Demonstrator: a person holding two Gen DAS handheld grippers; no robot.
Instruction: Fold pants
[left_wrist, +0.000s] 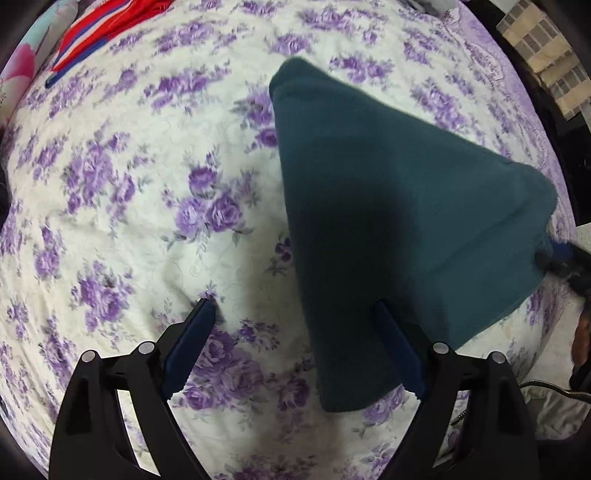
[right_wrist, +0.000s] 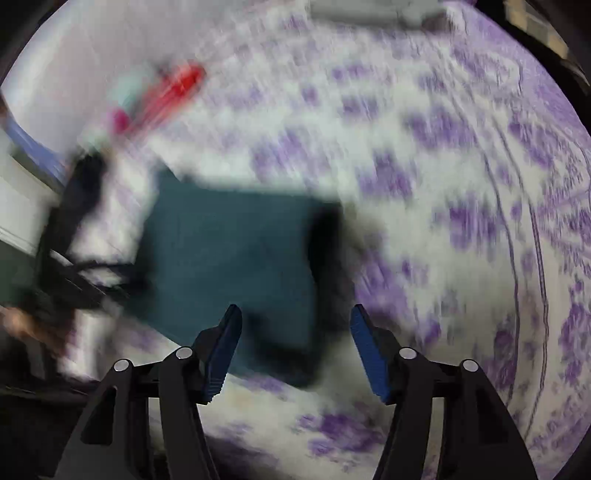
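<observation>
A bedspread (left_wrist: 140, 206) of white cloth printed with purple roses covers the whole surface under both cameras. In the left wrist view a red garment with blue and white stripes (left_wrist: 99, 33) lies at 11 o'clock near the edge, with a pink-and-pale-blue cushion (left_wrist: 26, 55) just beside it. A tan woven panel (left_wrist: 546, 62) stands off the bed at 1 o'clock. The dark teal pants (left_wrist: 399, 221), folded into a thick flat bundle, lie on the bedspread from the centre toward 3 o'clock.

The left gripper (left_wrist: 295, 306) hangs over the bundle's near-left edge, its blue-padded fingers wide apart and holding nothing; the right-hand finger overlaps the teal cloth, though contact cannot be judged.

The right wrist view is heavily blurred. The pants (right_wrist: 229, 266) show as a teal rectangle left of centre, a red smear (right_wrist: 181, 85) at 11 o'clock, dark shapes at 9 o'clock too smeared to name. The right gripper (right_wrist: 295, 314) is spread open above the bundle's near-right corner, empty.
</observation>
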